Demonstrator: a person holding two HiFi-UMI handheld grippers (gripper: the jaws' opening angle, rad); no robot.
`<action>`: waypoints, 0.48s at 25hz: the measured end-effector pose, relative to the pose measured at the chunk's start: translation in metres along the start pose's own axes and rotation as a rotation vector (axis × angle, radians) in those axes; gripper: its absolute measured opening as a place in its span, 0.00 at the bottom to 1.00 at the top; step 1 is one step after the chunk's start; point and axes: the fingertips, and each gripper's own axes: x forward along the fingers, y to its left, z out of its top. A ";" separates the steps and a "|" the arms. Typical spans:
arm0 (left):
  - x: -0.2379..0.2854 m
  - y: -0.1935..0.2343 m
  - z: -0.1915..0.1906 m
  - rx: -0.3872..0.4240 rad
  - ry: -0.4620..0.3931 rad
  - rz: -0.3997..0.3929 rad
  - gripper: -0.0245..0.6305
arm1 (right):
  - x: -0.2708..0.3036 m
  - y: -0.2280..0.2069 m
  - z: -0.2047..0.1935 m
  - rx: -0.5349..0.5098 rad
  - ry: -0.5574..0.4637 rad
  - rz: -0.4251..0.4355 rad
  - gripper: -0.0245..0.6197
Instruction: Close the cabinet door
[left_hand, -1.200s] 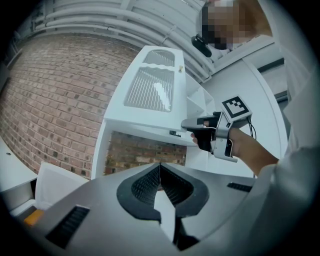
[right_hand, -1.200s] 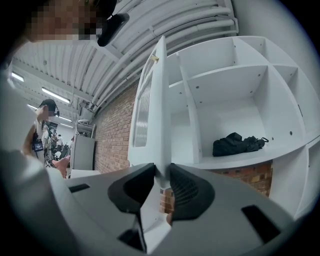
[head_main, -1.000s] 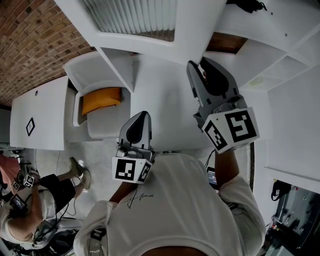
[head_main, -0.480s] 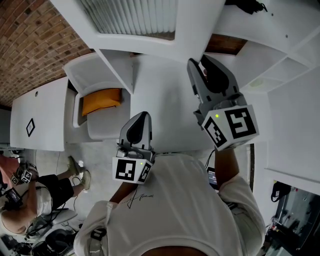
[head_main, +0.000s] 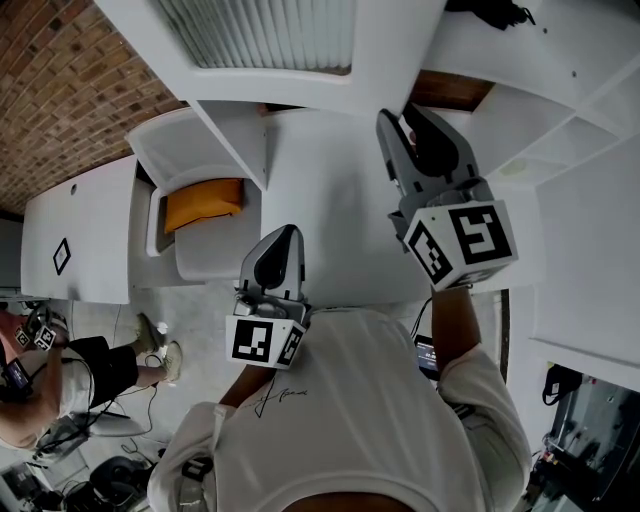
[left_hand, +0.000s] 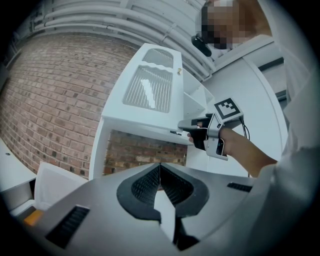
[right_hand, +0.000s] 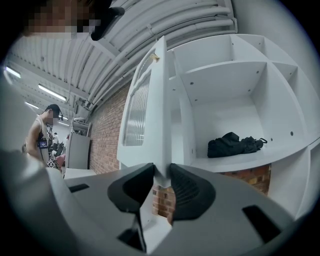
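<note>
the right gripper (right_hand: 161, 171) is pinched onto the lower edge of the cabinet door (right_hand: 146, 100) — both jaws press the white frame at its bottom corner, below the ribbed glass panel. the right arm reaches forward and up, forearm stretched out from the shoulder. the door stands swung well out from the white shelving (right_hand: 280, 95), edge-on to this gripper. a black bag (right_hand: 233, 144) lies on an open shelf beyond it. the left gripper (left_hand: 160, 166) sits lower, close to the person's chest, pointing towards the door — its jaws are pressed together with nothing between them.
</note>
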 end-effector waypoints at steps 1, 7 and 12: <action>0.000 0.000 0.000 -0.001 0.001 0.001 0.06 | 0.001 -0.001 0.000 -0.002 0.001 -0.002 0.21; 0.000 0.000 -0.001 -0.004 0.007 0.005 0.06 | 0.008 -0.007 0.001 -0.008 0.002 -0.009 0.21; 0.000 -0.004 -0.003 -0.002 0.011 0.005 0.06 | 0.013 -0.013 -0.001 -0.010 0.006 -0.013 0.21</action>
